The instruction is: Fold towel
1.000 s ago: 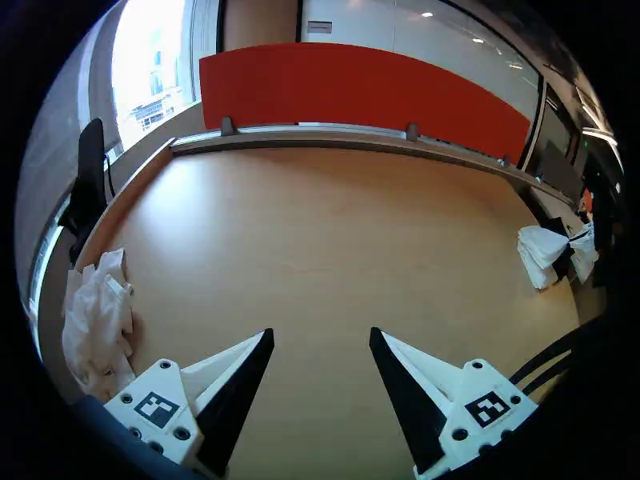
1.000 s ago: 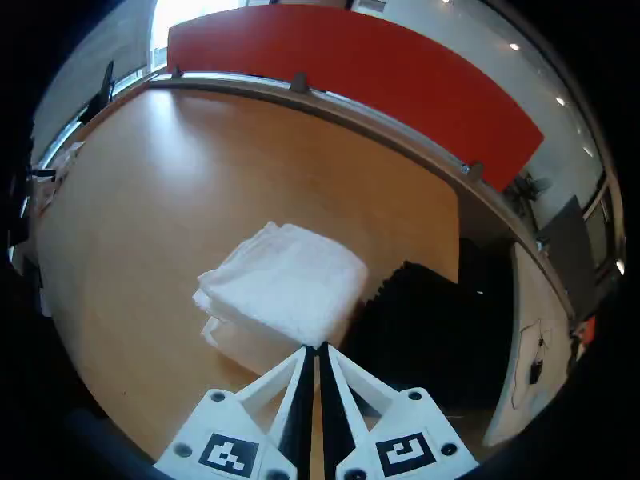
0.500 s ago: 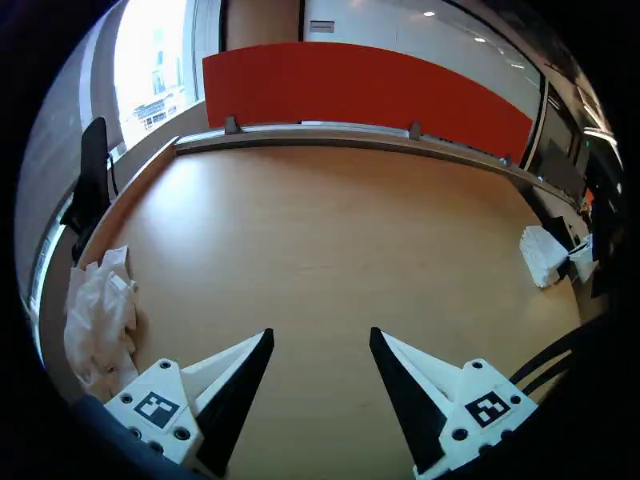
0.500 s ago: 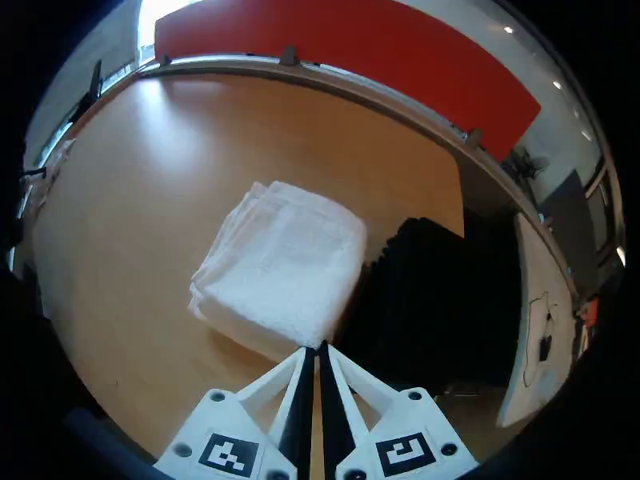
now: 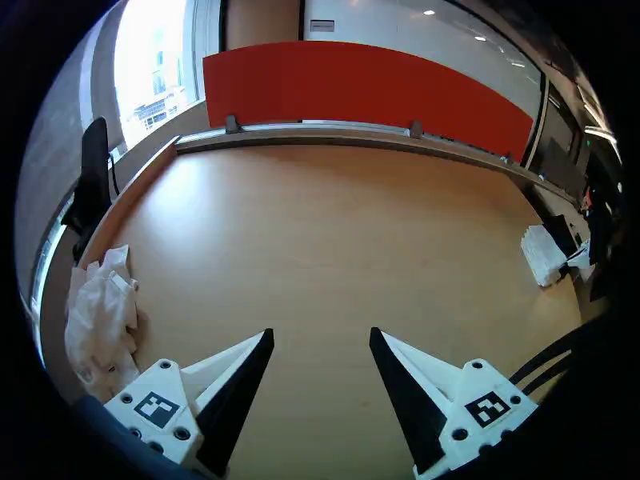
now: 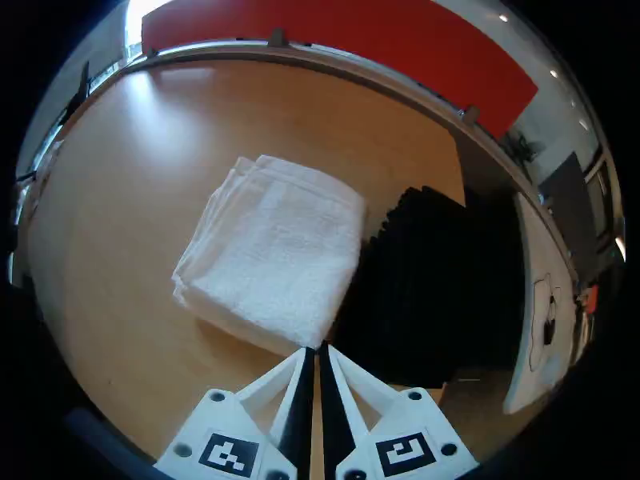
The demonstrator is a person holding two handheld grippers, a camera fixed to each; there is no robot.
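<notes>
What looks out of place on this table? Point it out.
The folded towel is neat, though it lies right at the table edge. The one untidy thing is a crumpled white heap at the table's left edge in the left gripper view.

The left gripper (image 5: pixel 321 331) had two wedge-shaped fingers (image 5: pixel 240 384), black on the inner faces and white along the outer ribs, tapering to sharp tips. Behind each finger sat a white block (image 5: pixel 132 400) bearing a square black-and-white marker (image 5: pixel 157 409), ringed by small dark screws (image 5: pixel 165 365). The right gripper (image 6: pixel 318 349) was built alike, with black-faced fingers (image 6: pixel 302 400) and white triangular bracing. Behind them were white blocks, each with a marker and dark screws.
</notes>
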